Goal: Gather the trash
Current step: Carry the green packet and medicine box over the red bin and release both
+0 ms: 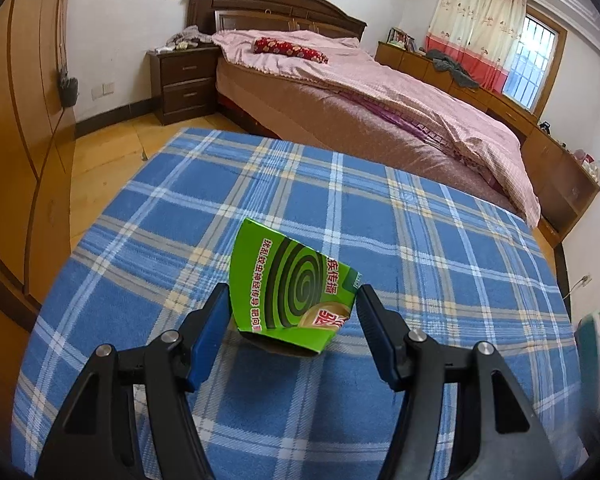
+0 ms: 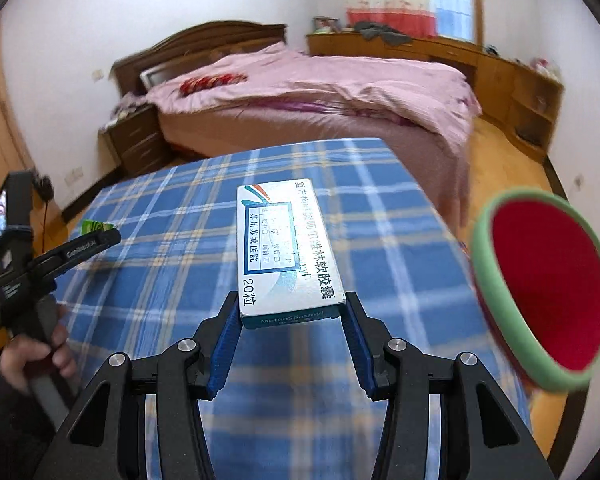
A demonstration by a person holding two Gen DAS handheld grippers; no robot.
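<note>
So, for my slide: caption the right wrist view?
Right gripper holds a medicine box over the plaid table, beside a red bin.

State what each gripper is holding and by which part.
The left gripper clamps the crumpled green box across its side edges. The right gripper grips the white medicine box by the sides of its near end.

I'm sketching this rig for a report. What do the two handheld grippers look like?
Both the left gripper and the right gripper have black scissor-like linkages with silver pivot pins and ribbed blue finger pads. The left one carries white lettering and a black handle.
</note>
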